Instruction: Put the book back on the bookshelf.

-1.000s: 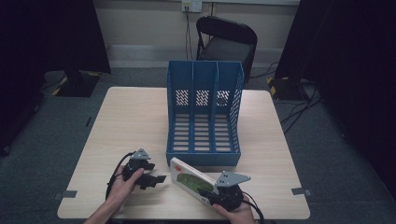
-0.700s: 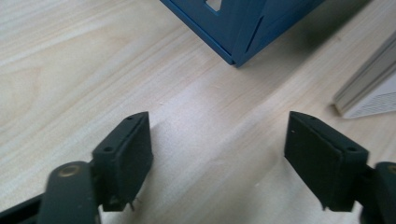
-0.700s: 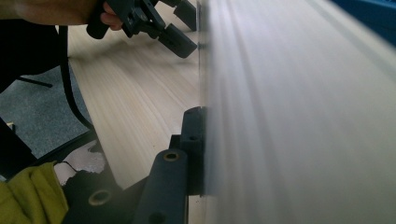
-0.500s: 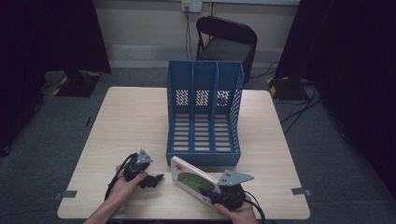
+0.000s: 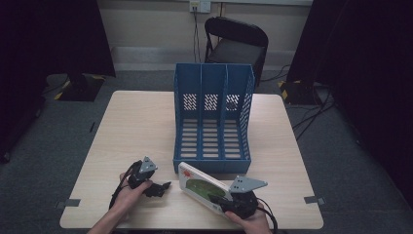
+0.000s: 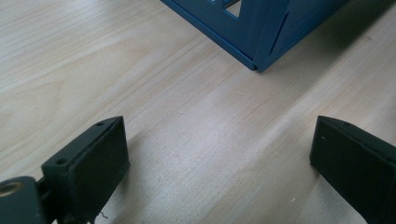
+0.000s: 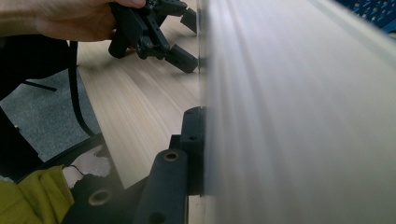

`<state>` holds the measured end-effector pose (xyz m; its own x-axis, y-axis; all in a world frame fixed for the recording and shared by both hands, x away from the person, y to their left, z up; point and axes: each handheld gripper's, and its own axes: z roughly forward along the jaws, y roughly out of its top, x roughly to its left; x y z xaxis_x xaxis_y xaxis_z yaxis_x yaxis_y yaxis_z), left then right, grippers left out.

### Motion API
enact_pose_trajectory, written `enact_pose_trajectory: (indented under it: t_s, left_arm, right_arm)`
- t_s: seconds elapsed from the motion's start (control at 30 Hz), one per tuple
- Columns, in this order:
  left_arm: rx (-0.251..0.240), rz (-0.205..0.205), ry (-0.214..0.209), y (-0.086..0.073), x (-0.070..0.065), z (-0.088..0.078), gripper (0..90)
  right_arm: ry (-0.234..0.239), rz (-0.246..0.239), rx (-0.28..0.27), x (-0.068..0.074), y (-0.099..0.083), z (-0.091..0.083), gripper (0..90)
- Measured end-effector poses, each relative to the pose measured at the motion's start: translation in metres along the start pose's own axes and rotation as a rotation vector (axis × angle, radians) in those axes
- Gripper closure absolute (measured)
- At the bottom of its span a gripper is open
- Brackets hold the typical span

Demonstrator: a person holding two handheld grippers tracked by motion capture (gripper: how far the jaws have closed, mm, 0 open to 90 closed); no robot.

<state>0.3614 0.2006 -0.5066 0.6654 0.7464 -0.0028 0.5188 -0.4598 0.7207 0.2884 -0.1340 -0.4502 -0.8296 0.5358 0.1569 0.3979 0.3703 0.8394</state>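
Book (image 5: pixel 202 188): clamped in right gripper (image 5: pixel 225 201), near the blue rack (image 5: pixel 213 122).
Left gripper (image 5: pixel 164 187): jaws just opened wide, nothing between them.
Meaning: book rests with the right hand alone.

The left tongs (image 5: pixel 163 186) have just been opening: their jaws, nearly together a second ago, now stand wide apart over bare worktop (image 6: pixel 196 140), with nothing between them. In the high view these tongs have drawn slightly away from the near corner of the book (image 5: pixel 202 187) held by the right tongs (image 5: pixel 220 201), so a small gap now shows between the two.
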Motion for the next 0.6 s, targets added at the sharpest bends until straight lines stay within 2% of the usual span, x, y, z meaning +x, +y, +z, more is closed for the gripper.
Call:
enact_pose_trajectory:
  t_s: [0.6]
  left_arm:
    - [0.000,-0.009,0.006,0.000,0.000,0.001,2.4]
  right_arm:
    - [0.019,-0.007,-0.026,0.003,0.011,-0.012,76.6]
